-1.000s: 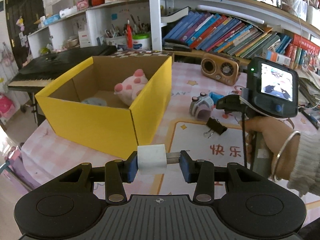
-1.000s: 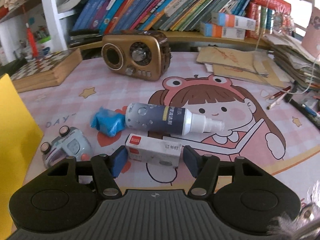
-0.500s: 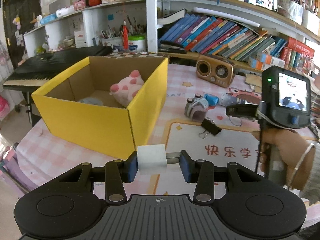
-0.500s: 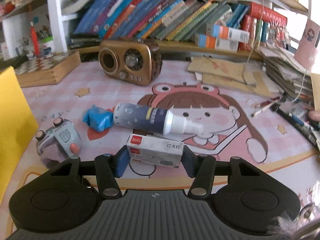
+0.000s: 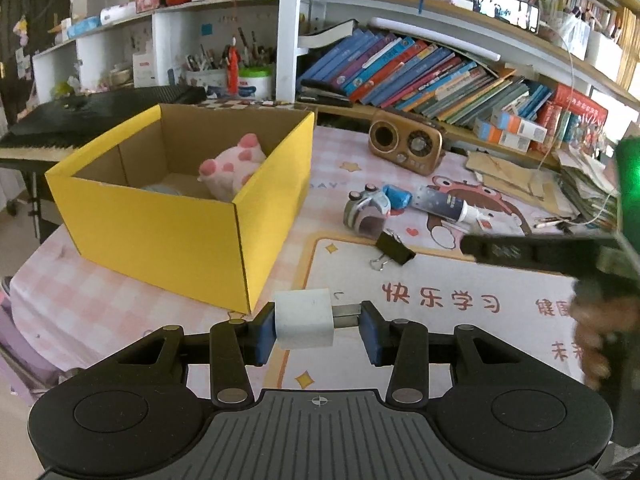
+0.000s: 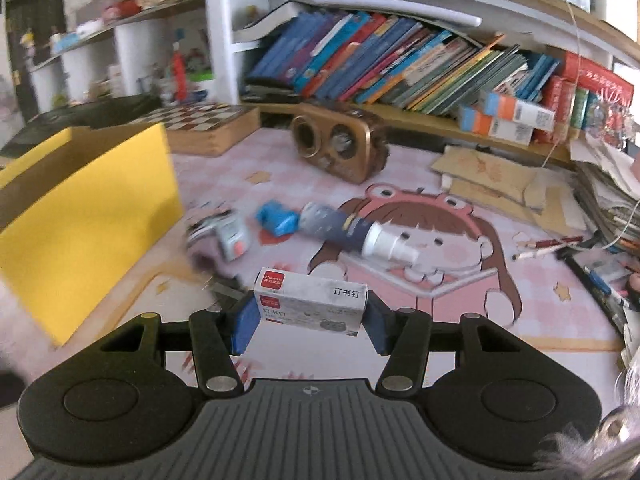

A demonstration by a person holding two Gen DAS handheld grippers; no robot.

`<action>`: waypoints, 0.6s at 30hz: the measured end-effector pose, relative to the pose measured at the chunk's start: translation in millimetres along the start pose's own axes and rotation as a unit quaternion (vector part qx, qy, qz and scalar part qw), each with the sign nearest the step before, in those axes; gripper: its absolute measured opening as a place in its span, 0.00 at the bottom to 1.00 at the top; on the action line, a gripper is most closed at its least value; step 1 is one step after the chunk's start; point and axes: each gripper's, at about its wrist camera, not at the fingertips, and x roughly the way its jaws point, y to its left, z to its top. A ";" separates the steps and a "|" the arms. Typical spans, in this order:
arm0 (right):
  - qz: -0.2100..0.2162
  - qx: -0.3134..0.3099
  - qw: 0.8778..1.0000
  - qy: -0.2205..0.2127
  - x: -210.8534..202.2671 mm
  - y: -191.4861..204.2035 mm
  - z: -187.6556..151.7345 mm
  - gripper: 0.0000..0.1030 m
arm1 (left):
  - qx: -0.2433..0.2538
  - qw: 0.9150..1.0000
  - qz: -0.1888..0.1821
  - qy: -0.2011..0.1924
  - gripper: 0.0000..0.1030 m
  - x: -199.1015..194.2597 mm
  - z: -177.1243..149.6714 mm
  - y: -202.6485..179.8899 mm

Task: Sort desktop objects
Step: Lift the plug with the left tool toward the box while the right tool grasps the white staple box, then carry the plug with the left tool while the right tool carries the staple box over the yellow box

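Staple box, small grey cardboard (image 6: 311, 303), clamped endwise in right gripper (image 6: 310, 318), lifted off mat. Left gripper (image 5: 318, 326) pinches white cube charger (image 5: 305, 319). Carry both over yellow cardboard box (image 5: 168, 232) rim at left; release low.

White charger plug (image 5: 305, 324) sits pinched, prongs pointing right, just off the yellow box (image 5: 168, 236)'s near corner. The grey staple box (image 6: 311, 304) is clamped lengthwise, lifted off the surface. Inside the yellow box a pink plush (image 5: 232, 170) leans on the right wall. Toy car (image 5: 366, 212), blue lump (image 5: 396, 197), spray bottle (image 5: 444, 208) and black binder clip (image 5: 394, 250) lie beside it.
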 end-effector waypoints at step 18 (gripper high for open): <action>-0.005 0.055 0.998 0.035 -86.1 45.3 -34.2 0.50 | 0.019 0.995 -0.092 -0.013 0.41 -35.3 -5.2 57.7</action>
